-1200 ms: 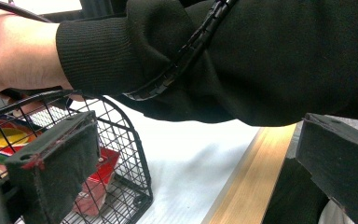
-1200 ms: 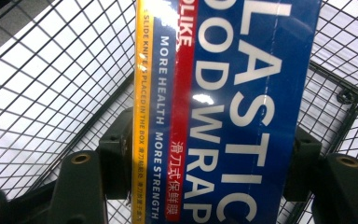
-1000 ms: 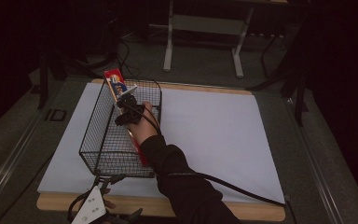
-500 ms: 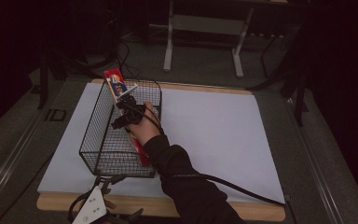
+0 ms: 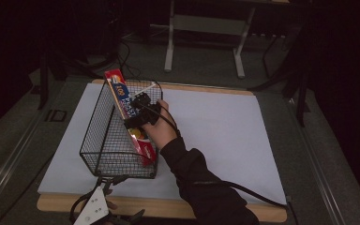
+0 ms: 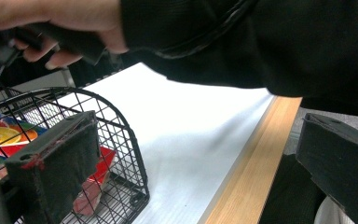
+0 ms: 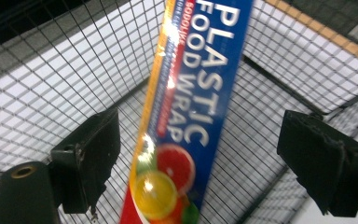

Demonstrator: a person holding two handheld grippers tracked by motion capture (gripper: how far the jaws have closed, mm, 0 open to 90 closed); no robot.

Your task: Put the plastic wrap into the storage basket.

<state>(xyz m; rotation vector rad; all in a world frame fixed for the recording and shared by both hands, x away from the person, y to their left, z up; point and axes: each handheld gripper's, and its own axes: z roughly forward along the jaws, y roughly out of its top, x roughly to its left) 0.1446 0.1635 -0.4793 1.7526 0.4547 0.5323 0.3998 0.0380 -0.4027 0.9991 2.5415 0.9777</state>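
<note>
Nearest the person, the left gripper [image 5: 104,212] sits idle at the table's [image 5: 225,140] front wooden edge, jaws spread wide with nothing between them; its own view looks past the rounded near corner of the wire basket [image 6: 121,140] and up at the right sleeve [image 6: 261,42]. Further in, the right gripper [image 5: 138,112] hangs over the basket's [image 5: 104,145] right rim, jaws apart on either side of the plastic wrap box [image 7: 186,112], not touching it as far as the right gripper view shows. The box [image 5: 130,115] stands slanted in the basket, lower end on the mesh floor near the front right corner, upper end leaning over the far rim. Judgement: placement into the basket looks done and the box released; what remains is to pull the right hand clear, perhaps settle the box flatter. Against the earlier frames, basket and box have not visibly shifted; the right gripper has moved very little above the box.
</note>
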